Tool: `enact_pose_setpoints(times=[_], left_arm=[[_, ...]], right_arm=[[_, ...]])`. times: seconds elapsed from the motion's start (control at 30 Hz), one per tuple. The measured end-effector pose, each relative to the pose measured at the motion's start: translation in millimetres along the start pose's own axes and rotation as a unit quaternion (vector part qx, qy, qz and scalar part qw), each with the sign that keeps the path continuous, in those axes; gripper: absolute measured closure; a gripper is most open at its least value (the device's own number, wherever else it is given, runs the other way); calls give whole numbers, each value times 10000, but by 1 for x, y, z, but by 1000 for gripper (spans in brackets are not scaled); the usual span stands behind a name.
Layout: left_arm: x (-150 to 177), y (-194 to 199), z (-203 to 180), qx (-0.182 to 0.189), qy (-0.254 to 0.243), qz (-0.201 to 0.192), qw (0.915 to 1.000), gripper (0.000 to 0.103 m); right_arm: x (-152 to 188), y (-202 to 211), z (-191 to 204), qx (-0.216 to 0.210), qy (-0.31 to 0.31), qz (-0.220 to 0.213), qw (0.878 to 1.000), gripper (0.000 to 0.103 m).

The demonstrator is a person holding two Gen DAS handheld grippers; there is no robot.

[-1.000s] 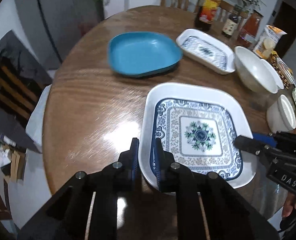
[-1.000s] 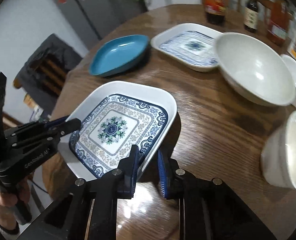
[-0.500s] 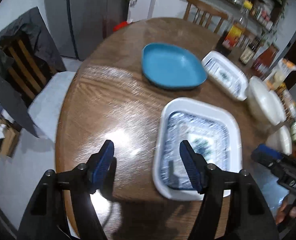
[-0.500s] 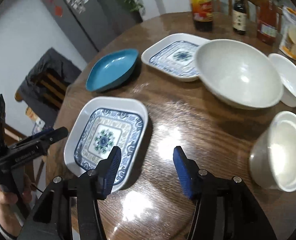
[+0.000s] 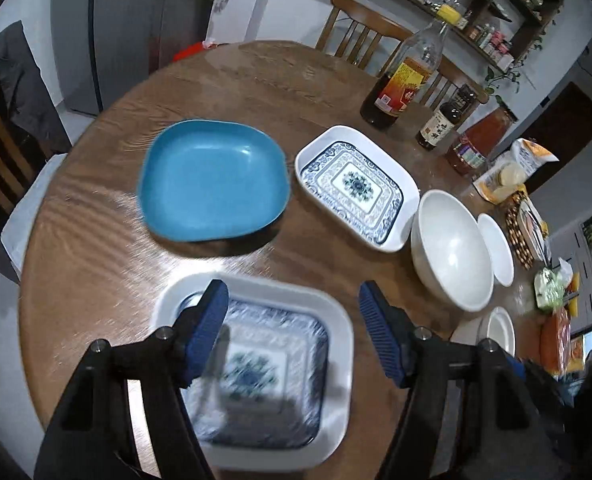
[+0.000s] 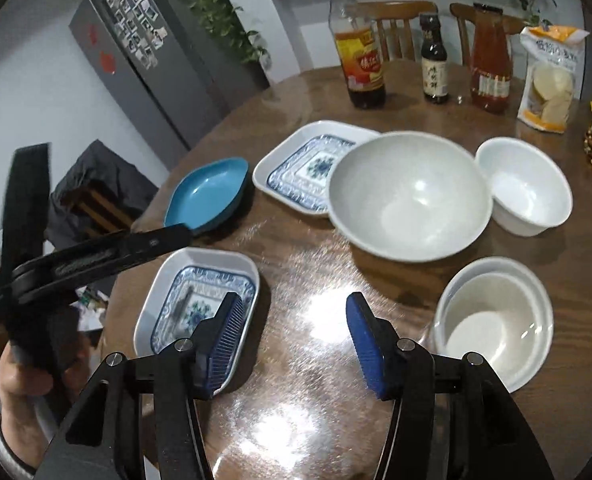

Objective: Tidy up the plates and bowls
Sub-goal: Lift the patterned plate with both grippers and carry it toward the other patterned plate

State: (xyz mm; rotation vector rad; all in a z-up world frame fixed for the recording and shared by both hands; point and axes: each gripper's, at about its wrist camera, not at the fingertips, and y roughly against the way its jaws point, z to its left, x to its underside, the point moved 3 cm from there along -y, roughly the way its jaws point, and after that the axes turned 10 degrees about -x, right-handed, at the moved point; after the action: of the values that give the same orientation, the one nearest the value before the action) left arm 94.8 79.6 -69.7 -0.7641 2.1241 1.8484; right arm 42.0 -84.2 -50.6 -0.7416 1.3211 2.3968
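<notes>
Both grippers released; patterned plate [image 5: 335, 344] below left gripper [image 5: 292, 332], seemingly untouched.

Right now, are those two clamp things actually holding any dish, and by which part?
Nothing is held. The left hand-held gripper and right hand-held gripper both stand open above the table, near the patterned plate.

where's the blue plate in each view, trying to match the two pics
Left wrist: the blue plate sits upper centre-left, beyond the open left gripper, left of the far patterned dish.
Right wrist: it sits mid-left, seen edge-on, again left of that patterned dish.
Shared landmark: the big white bowl, right of that dish.
</notes>
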Motion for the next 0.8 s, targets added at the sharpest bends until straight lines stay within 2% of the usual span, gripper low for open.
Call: enact_pose_setpoints(times=[0.2, 0.37, 0.43, 0.53, 0.7, 0.77, 0.8], left_arm=[[-27, -35, -27, -166, 33, 122, 9998, 36], [-38, -63, -37, -201, 133, 465, 9986, 49], [-42, -68, -40, -262, 162, 511, 9982, 50], [-42, -82, -42, -461, 86, 754, 9961, 65], [-41, -83, -36, -390, 88, 830, 9957, 69], [-43, -85, -34, -344, 2, 853, 9958, 84], [-43, -84, -31, -354, -19, 865, 9956, 84]], right_arm=[[-13, 11, -6, 117, -20, -176, 9998, 47], [-17, 18, -14, 170, -29, -233, 9996, 47], [-19, 20, -18, 209, -48, -257, 9994, 47], [-24, 23, -23, 247, -75, -271, 9993, 47], [-36, 23, -26, 272, -33, -318, 9991, 47], [-41, 20, -26, 255, 10, -316, 9992, 47], [-45, 18, -25, 227, 42, -306, 9993, 47]])
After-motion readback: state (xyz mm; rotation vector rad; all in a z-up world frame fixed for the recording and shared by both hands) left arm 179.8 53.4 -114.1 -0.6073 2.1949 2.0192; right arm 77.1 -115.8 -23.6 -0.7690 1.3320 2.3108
